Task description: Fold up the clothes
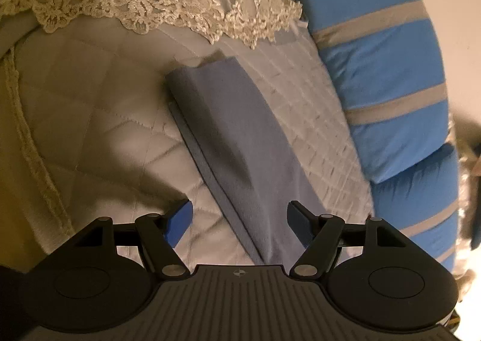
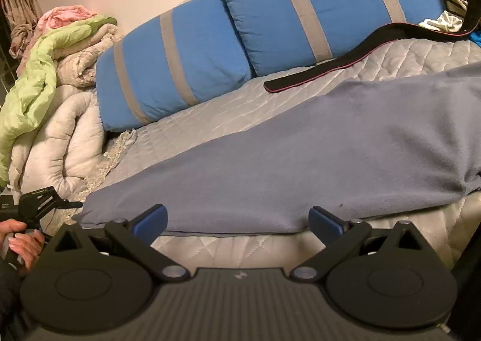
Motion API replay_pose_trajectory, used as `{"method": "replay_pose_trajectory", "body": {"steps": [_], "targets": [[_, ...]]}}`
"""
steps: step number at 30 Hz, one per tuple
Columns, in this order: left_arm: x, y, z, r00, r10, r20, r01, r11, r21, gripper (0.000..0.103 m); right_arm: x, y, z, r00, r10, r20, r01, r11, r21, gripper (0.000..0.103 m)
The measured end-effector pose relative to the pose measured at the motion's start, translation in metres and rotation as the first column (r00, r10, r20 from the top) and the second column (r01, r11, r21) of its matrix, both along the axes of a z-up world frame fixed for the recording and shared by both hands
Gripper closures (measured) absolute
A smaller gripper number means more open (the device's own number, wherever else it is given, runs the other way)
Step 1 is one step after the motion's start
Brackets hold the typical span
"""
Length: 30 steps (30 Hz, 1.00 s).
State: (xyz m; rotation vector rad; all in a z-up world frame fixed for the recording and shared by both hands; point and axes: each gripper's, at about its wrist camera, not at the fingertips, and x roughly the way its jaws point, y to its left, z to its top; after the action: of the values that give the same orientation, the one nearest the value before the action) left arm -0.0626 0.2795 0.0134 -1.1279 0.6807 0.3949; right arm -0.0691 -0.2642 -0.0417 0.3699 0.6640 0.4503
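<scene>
2 grippers in view, both with jaws spread wide apart and holding nothing. Left gripper (image 1: pixel 239 220) above the near end of the folded grey-blue garment (image 1: pixel 240 142), blue pads (image 1: pixel 180 222) on either side of the cloth, contact not discernible. Garment flat on the quilted bedspread (image 1: pixel 99 118), running from near centre to far left in the left wrist view, layered edges visible along its left side. Right gripper (image 2: pixel 237 220) at the near long edge of the same garment (image 2: pixel 315 160), just beside the fold. 2 blue cushions with grey stripes (image 2: pixel 180 64) along the far side of the bed. Black strap (image 2: pixel 330 70) on the bedspread (image 2: pixel 210 112) beyond the garment. Lace trim (image 1: pixel 168 7) at far left. Piled bedding (image 2: pixel 60 100) at left.
</scene>
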Motion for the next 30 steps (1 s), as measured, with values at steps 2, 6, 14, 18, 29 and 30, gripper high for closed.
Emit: {"method": "replay_pose_trajectory", "body": {"steps": [2, 6, 14, 18, 29, 30], "targets": [[0.0, 0.006, -0.003, 0.999, 0.029, 0.039, -0.028, 1.0, -0.009, 0.034, 0.002, 0.0, -0.003, 1.0, -0.006, -0.011, 0.006, 1.0, -0.008, 0.0], [-0.005, 0.019, -0.019, 0.981, 0.131, 0.141, -0.119, 0.988, -0.094, 0.035, 0.003, -0.002, -0.006, 1.0, -0.011, -0.018, 0.011, 1.0, 0.005, 0.0], [0.006, 0.03, -0.01, 0.981, 0.188, 0.049, -0.188, 0.982, 0.001, 0.099, 0.003, -0.008, -0.008, 0.999, -0.027, -0.034, 0.028, 0.999, 0.018, 0.0], [0.021, 0.009, 0.038, 0.992, 0.089, 0.087, -0.104, 0.976, 0.191, 0.099, 0.003, -0.009, -0.009, 0.999, -0.027, -0.035, 0.028, 0.999, 0.031, 0.0], [0.078, -0.17, 0.183, 0.898, -0.432, 0.084, 0.256, 0.668, 0.698, 0.099, 0.006, -0.014, -0.011, 0.999, -0.024, -0.039, 0.026, 0.999, 0.03, 0.0], [0.083, -0.188, 0.186, 0.88, -0.47, 0.073, 0.281, 0.637, 0.718, 0.099, 0.006, -0.015, -0.011, 0.999, -0.028, -0.043, 0.029, 0.999, 0.034, 0.0]]}}
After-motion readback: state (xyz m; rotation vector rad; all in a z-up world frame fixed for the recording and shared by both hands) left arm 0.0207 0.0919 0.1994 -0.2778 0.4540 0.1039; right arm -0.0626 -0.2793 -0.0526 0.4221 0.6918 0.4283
